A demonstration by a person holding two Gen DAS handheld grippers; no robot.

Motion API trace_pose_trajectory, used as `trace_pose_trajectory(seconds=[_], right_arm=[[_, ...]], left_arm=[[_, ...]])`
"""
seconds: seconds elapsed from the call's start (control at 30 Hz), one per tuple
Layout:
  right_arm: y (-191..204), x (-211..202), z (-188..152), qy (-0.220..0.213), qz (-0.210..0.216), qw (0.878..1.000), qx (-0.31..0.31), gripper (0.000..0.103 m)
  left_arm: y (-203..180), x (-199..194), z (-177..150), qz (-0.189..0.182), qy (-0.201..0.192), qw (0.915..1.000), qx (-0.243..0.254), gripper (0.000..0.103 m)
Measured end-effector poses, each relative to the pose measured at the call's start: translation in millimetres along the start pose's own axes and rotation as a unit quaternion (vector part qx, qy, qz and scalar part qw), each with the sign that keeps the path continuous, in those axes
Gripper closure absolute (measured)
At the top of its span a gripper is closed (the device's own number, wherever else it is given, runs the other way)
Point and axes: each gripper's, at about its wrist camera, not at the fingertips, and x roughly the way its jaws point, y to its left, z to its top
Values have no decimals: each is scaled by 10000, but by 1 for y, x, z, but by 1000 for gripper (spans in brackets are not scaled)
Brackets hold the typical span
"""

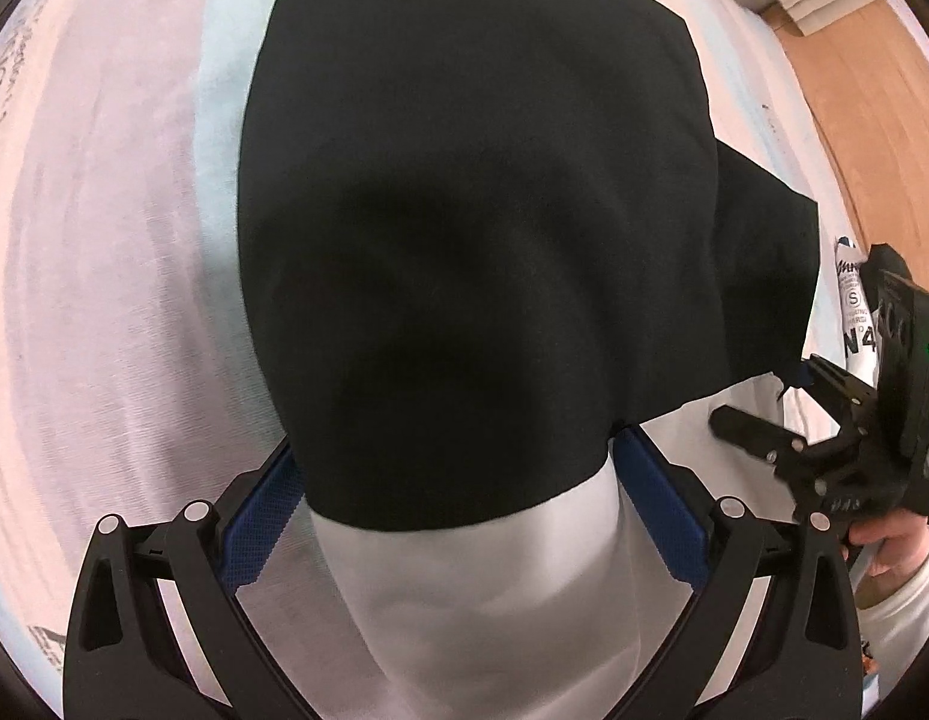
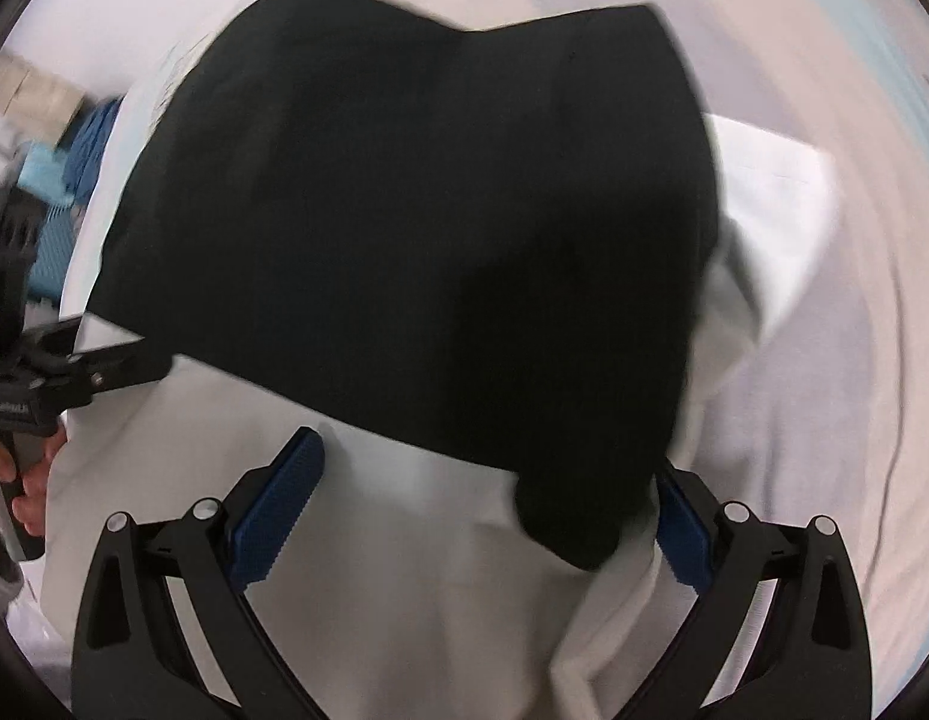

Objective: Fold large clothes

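Black garment [image 1: 476,228] fills frame centre over white cloth [image 1: 494,588] on the bed [image 1: 104,300], left gripper [image 1: 458,498] jaws apart around its lower hem, right gripper [image 2: 488,504] jaws apart, black corner between them.

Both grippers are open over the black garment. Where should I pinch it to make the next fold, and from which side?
Take the black garment at its near hem, one gripper at each corner. The left gripper already straddles that edge where it lies over the white cloth. The right gripper has the bunched corner just inside its right-hand finger. Come in low from the near side, probably sliding one finger under the hem.
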Motion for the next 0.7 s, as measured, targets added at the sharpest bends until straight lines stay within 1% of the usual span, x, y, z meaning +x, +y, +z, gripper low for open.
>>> trace_pose_trajectory(seconds=[0.1,0.17,0.27,0.33,0.37,0.4,0.47,0.53,0.57,0.6,0.63,0.67,0.7], right_arm=[[7,4,-1,8,96,9999,33,7],[-7,10,-5,142,94,9998,67,6],[-13,18,-10,206,176,9995,189,6],[-23,19,-14,177,272,9991,257,6],[-29,18,-17,149,329,9989,308,7],[-30,16,-18,113,320,9990,301,8],[-34,13,-20,84,285,9990,344,17],[-48,3,-23,73,223,9987,444,41],[-57,-3,-23,83,238,9984,499,47],[-65,-7,-22,117,249,9982,541,46],[-72,-10,-24,173,101,9982,573,32],[-80,-12,-27,185,-58,9980,608,22],[-86,-13,-30,192,-130,9977,635,13]], left_arm=[[-4,-1,-2,-37,-20,10000,70,5],[-6,1,-1,-54,-11,9999,111,6],[-7,1,-2,-58,-73,9999,133,12],[-5,0,-6,-133,-139,9998,97,15],[3,4,-3,-166,-168,9997,83,17],[3,2,-4,-189,-207,9996,81,19],[2,-2,-5,-164,-265,9995,97,22],[4,-5,-9,-130,-286,9995,82,22],[4,-6,-10,-129,-287,9995,67,21],[5,-5,-11,-129,-274,9995,40,19],[6,-6,-12,-131,-254,9996,19,19],[5,-6,-12,-126,-245,9996,-2,17],[2,-4,-11,-120,-230,9997,-24,15]])
